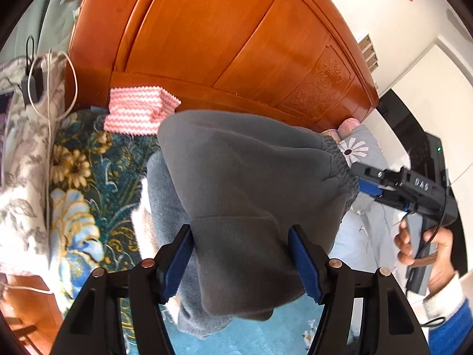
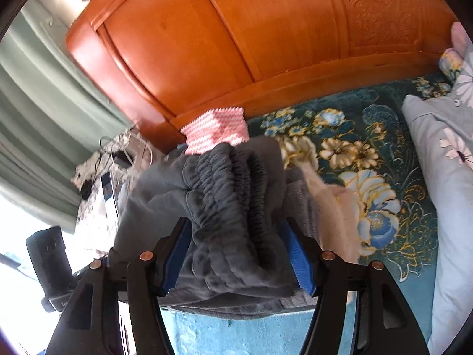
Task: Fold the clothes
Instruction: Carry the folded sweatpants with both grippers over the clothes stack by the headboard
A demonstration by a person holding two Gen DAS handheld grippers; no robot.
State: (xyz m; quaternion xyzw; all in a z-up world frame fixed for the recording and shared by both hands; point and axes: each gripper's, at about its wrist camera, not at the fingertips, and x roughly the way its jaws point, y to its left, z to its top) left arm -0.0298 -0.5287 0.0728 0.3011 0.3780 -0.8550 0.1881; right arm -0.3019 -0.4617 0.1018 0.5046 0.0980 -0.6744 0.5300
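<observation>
- Grey trousers held up over the floral bedspread, waistband end bunched.
- Left gripper clamps the leg-hem end; right gripper clamps the elastic waistband.
- Judgement: level both ends, tension evenly, lower flat beside the pink striped cloth.

left gripper holding grey trousers over the bed

its 2 blue pads are pinching a fold of the fabric, while the right gripper is gripping the elastic waistband; a pink zigzag cloth is lying against the wooden headboard.
</observation>
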